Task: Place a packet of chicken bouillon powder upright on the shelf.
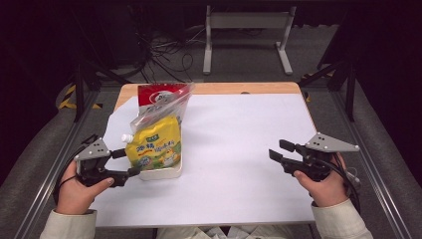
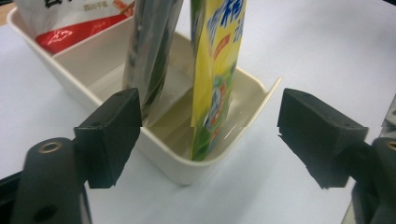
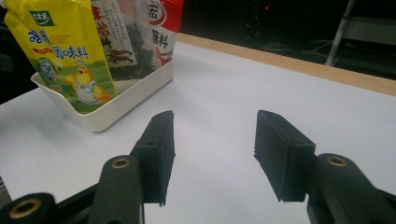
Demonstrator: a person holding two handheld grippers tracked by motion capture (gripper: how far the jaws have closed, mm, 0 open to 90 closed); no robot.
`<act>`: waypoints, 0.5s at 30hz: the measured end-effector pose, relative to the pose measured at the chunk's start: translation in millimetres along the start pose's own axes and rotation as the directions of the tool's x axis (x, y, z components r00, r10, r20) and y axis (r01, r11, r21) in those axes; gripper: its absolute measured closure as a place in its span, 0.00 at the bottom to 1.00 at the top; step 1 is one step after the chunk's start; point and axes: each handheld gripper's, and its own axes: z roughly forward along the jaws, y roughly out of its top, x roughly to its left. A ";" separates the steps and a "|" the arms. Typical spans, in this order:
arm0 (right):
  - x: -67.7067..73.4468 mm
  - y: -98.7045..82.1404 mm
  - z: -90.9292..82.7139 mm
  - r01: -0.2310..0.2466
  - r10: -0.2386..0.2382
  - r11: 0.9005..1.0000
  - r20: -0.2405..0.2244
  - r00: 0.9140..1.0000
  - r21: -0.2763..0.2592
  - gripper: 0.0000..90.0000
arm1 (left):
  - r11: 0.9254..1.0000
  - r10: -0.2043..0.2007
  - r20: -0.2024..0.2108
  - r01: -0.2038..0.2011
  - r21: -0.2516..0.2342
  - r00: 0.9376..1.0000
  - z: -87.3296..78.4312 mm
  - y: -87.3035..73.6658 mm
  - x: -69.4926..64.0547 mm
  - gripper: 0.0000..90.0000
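A yellow spouted pouch (image 1: 154,147) stands upright in the near end of a cream tray (image 1: 161,173) at the table's left. Behind it in the tray stand a clear bag of dark contents (image 1: 159,112) and a red and white bag (image 1: 161,94). My left gripper (image 1: 128,163) is open beside the tray's near left corner. In the left gripper view its jaws stand wide apart on either side of the tray's end (image 2: 182,170) and the yellow pouch (image 2: 217,60), with neither pad touching them. My right gripper (image 1: 276,149) is open over bare table at the right, holding nothing.
A white sheet (image 1: 239,149) covers the wooden table. Its wooden far edge (image 1: 224,88) shows beyond the sheet. Dark floor with cables and a grey frame (image 1: 246,30) lies behind. In the right gripper view the tray (image 3: 126,100) stands to the far left of the jaws.
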 end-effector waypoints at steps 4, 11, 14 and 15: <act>-7.5 -5.7 -7.2 -0.011 0.011 1.000 0.018 1.000 0.002 0.52 | 1.000 -0.013 -0.017 0.013 0.002 1.000 -0.7 -11.5 2.7 0.21; -20.0 -16.9 -19.1 -0.038 0.037 0.999 0.058 0.998 0.010 0.51 | 0.999 -0.032 -0.021 0.032 -0.010 0.999 3.0 -30.2 5.9 0.18; -25.1 -21.9 -23.6 -0.042 0.042 0.999 0.072 0.997 0.011 0.50 | 0.999 -0.045 -0.025 0.045 -0.009 0.999 5.1 -37.0 6.8 0.17; -26.7 -23.5 -24.7 -0.043 0.042 0.999 0.076 0.996 0.011 0.50 | 0.999 -0.048 -0.019 0.048 -0.009 0.999 5.3 -38.8 7.2 0.17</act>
